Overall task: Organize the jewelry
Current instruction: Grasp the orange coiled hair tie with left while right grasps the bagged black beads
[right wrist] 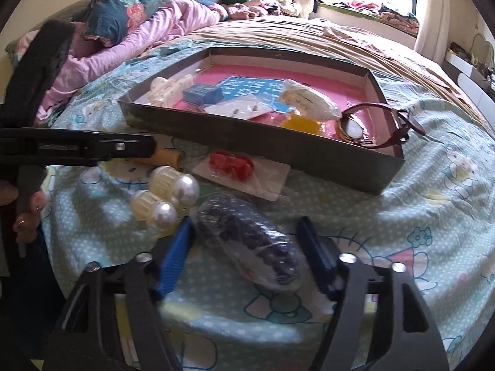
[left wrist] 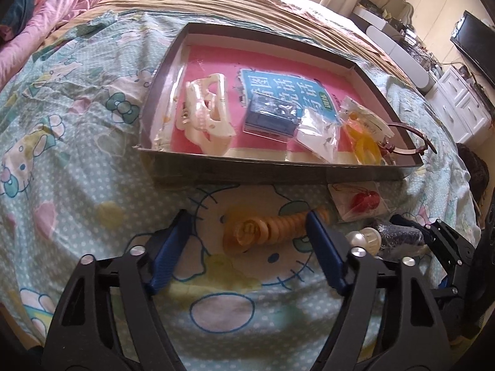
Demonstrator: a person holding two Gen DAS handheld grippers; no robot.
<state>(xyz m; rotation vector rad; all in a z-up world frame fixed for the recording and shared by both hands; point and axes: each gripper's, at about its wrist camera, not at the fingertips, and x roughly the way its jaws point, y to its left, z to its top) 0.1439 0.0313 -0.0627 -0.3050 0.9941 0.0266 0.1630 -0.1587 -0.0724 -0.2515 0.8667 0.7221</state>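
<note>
Spread over the bed is a pale blue cartoon-cat quilt (left wrist: 77, 142), and on it, just in front of a shallow grey cardboard tray with a pink floor (left wrist: 247, 167), lie the loose pieces waiting to be sorted. The orange spiral coil hair tie (left wrist: 266, 232) lies flat between the blue pads of the left gripper (left wrist: 247, 244), which stand half-spread; its right pad is at the coil's far end while the left pad stands clear, so nothing is pinched yet. A clear plastic packet of dark purple beads (right wrist: 250, 241) lies lengthwise between the pads of the right gripper (right wrist: 247, 244), also half-spread; whether either pad touches the wrapper cannot be told, and no squeeze shows. Just beside the packet sit two cream-and-pearl round hair bobbles (right wrist: 164, 194), and near the tray wall lies a small clear bag holding a red trinket (right wrist: 235, 167). Inside the tray already rest a cream plastic claw clip (left wrist: 207, 117), a small blue box (left wrist: 269, 114) and brown-framed glasses (right wrist: 371, 126). To close well, the left gripper likely needs to centre on the coil's middle so it does not spring aside, and the right should squeeze the packet across its bulk, since thin film may slip. Both lifts must clear the tray's near wall.
</note>
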